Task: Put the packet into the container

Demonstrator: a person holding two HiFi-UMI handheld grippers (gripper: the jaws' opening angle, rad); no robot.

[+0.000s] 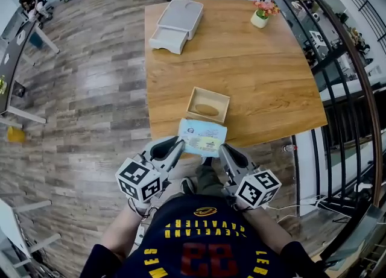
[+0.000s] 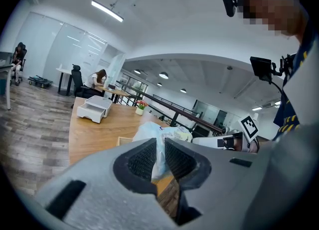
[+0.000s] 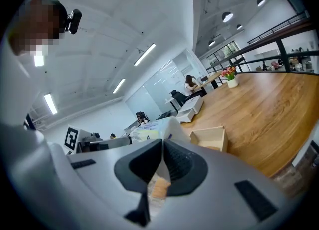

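Left gripper (image 1: 178, 144) and right gripper (image 1: 223, 148) clamp the packet (image 1: 203, 137); a slip could drop it short of the twelve-o'clock container (image 1: 211, 92).

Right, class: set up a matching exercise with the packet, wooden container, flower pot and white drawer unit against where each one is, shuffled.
1 packet
2 wooden container
3 flower pot
4 white drawer unit

A table, far right corner
B held by left gripper and right gripper
C table, far left side
D table, near the front edge

Pairs: 1-B, 2-D, 3-A, 4-C
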